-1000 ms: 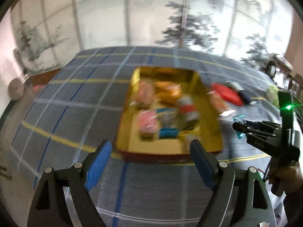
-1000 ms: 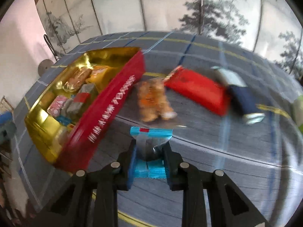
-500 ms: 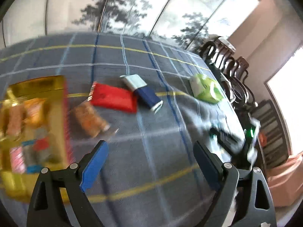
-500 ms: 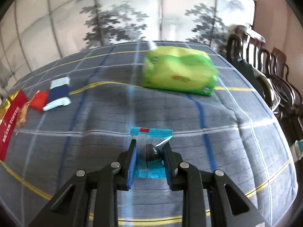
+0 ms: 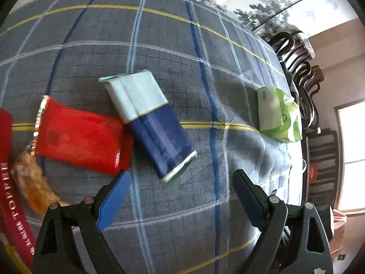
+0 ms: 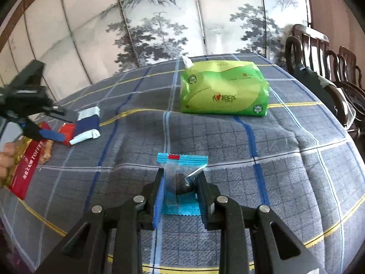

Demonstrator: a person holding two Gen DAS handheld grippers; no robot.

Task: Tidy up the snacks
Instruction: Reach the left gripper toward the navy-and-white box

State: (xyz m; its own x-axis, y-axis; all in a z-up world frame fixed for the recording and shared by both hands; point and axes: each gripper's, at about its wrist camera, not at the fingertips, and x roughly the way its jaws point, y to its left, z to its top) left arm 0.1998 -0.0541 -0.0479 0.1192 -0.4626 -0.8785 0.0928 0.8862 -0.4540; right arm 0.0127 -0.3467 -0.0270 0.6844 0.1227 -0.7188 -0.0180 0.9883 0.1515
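The left tool [image 5: 180,196] stands wide open with nothing between its pads; its jaws have just been opening. It points steeply down at the tabletop [image 5: 159,45]. Just ahead of it, slightly toward its left finger, lies the blue-and-white packet [image 5: 148,123], flat on the cloth. Its long axis runs diagonally, from the white end far and left to the crimped blue end, which is the part nearest the tool and sits between the lines of the two fingers. Touching or overlapping the packet's left flank is the red packet [image 5: 77,139], ahead of the left finger [image 5: 111,203]. Further left, the clear bag of orange snacks [image 5: 34,187] lies beside the red tin [image 5: 9,182] at the edge of view. Well off to the right of the tool sits the green tissue pack [image 5: 278,116].

The right tool [image 6: 180,182] is closed on a small blue-wrapped sweet [image 6: 180,178], a dark round piece showing through the clear middle of the wrapper. It hovers well apart from the packets, with the green tissue pack ahead of it.

The left hand is clearly the nearer one to the blue-and-white packet. As I judge it, the grip would go best across the packet's narrow width, so the tool may need turning to square with that diagonal.
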